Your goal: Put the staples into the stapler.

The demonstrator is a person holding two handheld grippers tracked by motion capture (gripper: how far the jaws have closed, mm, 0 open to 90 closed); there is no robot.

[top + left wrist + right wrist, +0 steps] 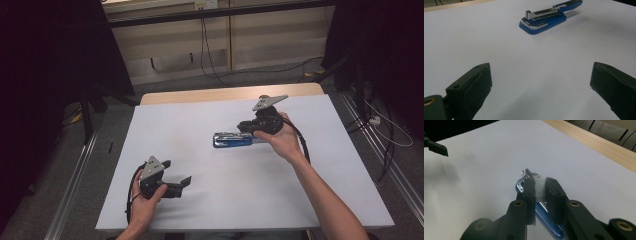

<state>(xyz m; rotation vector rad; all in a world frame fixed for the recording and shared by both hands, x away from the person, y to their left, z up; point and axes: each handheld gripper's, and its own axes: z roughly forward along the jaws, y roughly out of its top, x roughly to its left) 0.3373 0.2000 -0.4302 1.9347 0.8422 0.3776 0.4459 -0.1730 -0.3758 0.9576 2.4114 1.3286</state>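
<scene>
A blue stapler [232,139] lies near the middle of the white desk [200,210], well clear of every edge. The right gripper [539,192] has its fingers clamped on the stapler's rear. The left gripper [176,176] rests near the front edge, fingers wide apart, with bare desk between it and the stapler.

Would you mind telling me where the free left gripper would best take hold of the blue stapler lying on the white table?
Probably the front end of the blue stapler, across its narrow width, coming from the left and above. It lies flat and long, its tip pointing left toward the open left gripper; the right gripper is already clamped across its rear half.
</scene>
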